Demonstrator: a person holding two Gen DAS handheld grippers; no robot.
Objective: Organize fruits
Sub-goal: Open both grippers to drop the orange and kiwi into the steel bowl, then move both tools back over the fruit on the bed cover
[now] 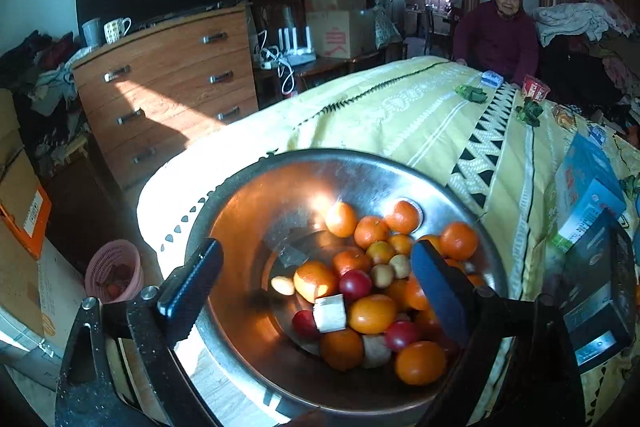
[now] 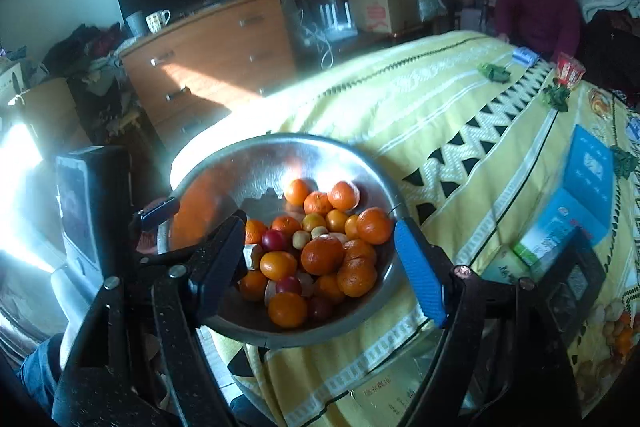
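A wide steel bowl [image 1: 360,163] [image 2: 280,141] sits at the near end of a table with a yellow patterned cloth [image 1: 400,107]. It holds several oranges [image 1: 372,313] [image 2: 322,255], small red fruits [image 1: 355,283] [image 2: 274,239], small pale fruits [image 1: 382,275] and a whitish chunk [image 1: 330,313]. My left gripper [image 1: 316,291] hovers open above the bowl, nothing between its fingers. My right gripper [image 2: 320,267] is likewise open over the fruit and holds nothing. In the right wrist view the left gripper's finger [image 2: 156,215] shows by the bowl's left rim.
Blue cartons [image 1: 588,187] [image 2: 588,179] and a black box [image 1: 596,291] [image 2: 572,279] lie right of the bowl. More fruit [image 2: 616,331] sits at the table's right edge. A seated person [image 1: 500,35] faces me across the table. A wooden dresser [image 1: 168,83] and pink basket [image 1: 114,273] stand left.
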